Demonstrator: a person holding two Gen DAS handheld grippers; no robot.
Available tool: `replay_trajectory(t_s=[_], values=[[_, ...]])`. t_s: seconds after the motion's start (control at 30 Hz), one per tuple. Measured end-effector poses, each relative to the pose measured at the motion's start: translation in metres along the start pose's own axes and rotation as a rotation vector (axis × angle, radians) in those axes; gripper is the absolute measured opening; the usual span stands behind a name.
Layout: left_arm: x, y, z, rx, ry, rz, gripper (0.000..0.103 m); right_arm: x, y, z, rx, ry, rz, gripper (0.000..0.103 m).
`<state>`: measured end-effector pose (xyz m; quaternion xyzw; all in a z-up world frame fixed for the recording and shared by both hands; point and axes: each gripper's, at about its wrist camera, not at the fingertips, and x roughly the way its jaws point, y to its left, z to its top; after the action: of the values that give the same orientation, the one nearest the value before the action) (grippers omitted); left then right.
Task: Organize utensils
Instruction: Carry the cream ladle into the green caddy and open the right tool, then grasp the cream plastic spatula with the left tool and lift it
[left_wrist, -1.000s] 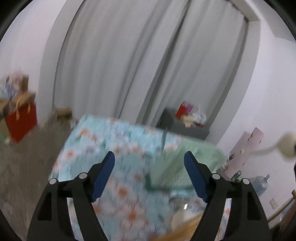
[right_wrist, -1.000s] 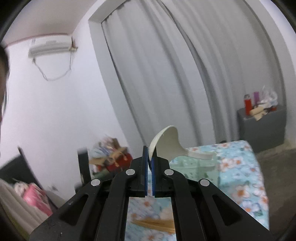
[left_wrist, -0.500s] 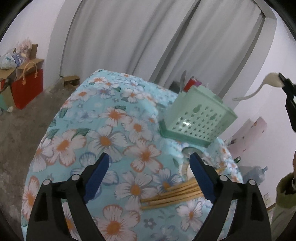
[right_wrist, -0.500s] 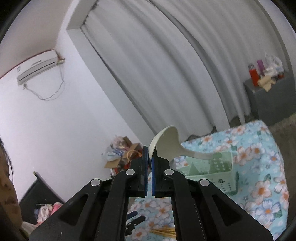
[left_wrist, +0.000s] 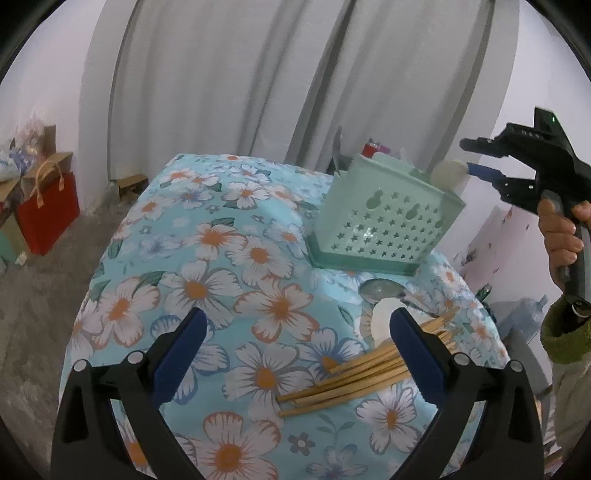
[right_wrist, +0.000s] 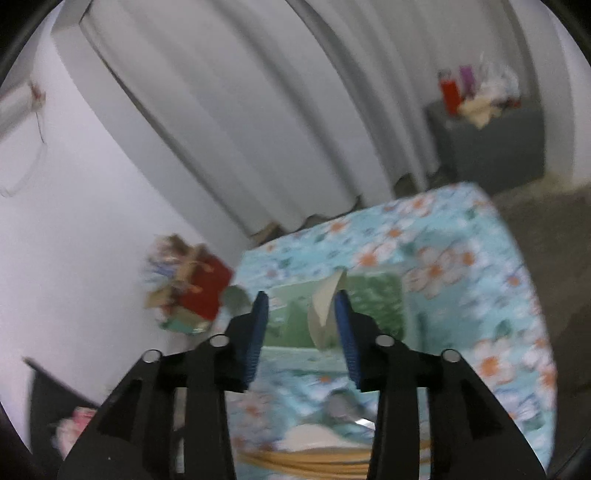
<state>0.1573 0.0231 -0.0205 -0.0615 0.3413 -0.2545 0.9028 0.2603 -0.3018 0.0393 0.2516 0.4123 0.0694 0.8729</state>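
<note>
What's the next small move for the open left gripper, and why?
Probably ease the left gripper down and right onto the chopsticks. Its jaws stand open with nothing between them, the chopsticks lie loose on the floral cloth just ahead, and the right gripper is open over the green basket with the white spoon.

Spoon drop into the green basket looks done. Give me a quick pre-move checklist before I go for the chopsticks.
1. Right gripper jaws open: ok.
2. White spoon free of the right jaws: cannot tell; it sits close to one pad, over the green basket, and the view is blurred.
3. Spoon settled inside the basket: cannot tell; only its top shows above the rim.
4. Left gripper jaws open and empty: ok.
5. Chopsticks bundled on the floral cloth, in reach of the left gripper: ok.
6. Chopsticks free of neighbours: not ok; another white spoon and a metal spoon lie right at their far ends.
</note>
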Motion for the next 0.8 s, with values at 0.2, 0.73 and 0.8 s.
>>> replay_trajectory(t_s=[0.2, 0.73, 0.8], values=[[0.006, 0.0, 0.002, -0.042, 0.019, -0.057, 0.097, -0.028, 0.015, -0.004, -0.147, -0.131, -0.126, 0.054], [0.019, -0.006, 0.005, -0.068, 0.063, -0.063, 0.097, -0.038, -0.012, -0.076, -0.158, -0.136, -0.11, 0.041], [0.025, -0.008, 0.004, -0.055, 0.089, -0.044, 0.097, -0.01, -0.02, -0.095, -0.131, -0.013, -0.111, 0.03]])
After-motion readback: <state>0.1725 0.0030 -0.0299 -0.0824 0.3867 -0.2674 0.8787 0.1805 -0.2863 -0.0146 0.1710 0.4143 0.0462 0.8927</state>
